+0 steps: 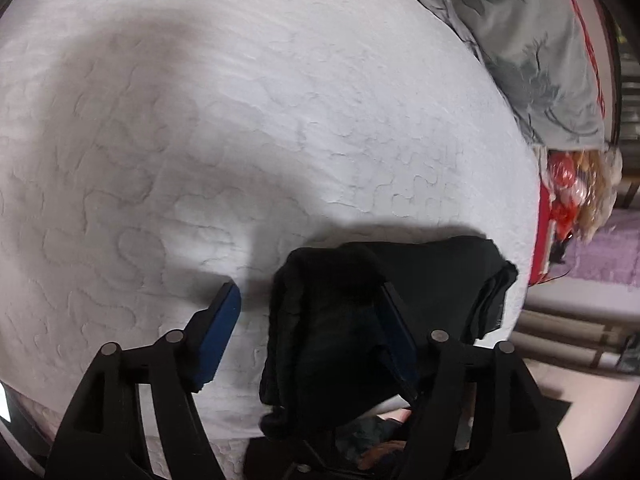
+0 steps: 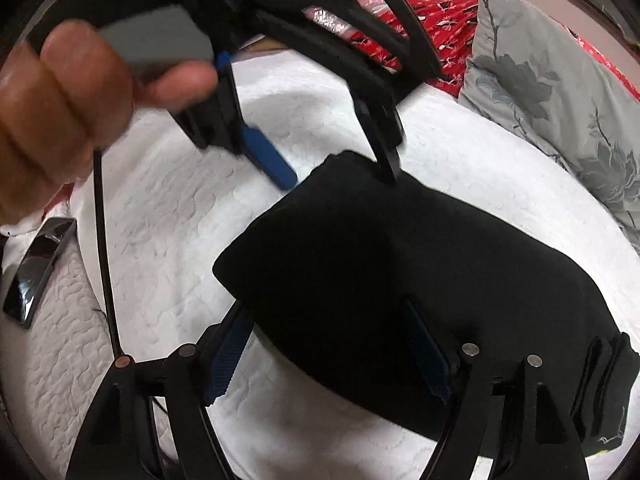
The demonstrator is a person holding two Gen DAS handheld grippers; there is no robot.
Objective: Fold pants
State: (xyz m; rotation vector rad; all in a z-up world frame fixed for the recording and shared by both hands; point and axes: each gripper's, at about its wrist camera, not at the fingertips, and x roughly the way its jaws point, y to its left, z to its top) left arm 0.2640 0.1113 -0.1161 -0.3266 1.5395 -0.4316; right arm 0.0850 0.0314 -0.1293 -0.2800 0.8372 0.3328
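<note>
The black pants [image 2: 392,272] lie folded into a thick stack on the white quilted bed [image 2: 160,240]. My right gripper [image 2: 328,348] is open just above the stack's near edge, one blue pad on each side of its corner. My left gripper [image 1: 312,308] is open over the stack's other end [image 1: 344,320], its right finger resting on the black cloth. The left gripper also shows in the right wrist view [image 2: 340,172], held by a hand [image 2: 64,112].
A grey floral pillow [image 2: 560,96] and red patterned cloth [image 2: 436,28] lie at the head of the bed. A shiny black object [image 2: 36,268] lies on the bed's left side. The bed's edge and floor [image 1: 580,320] are to the right in the left wrist view.
</note>
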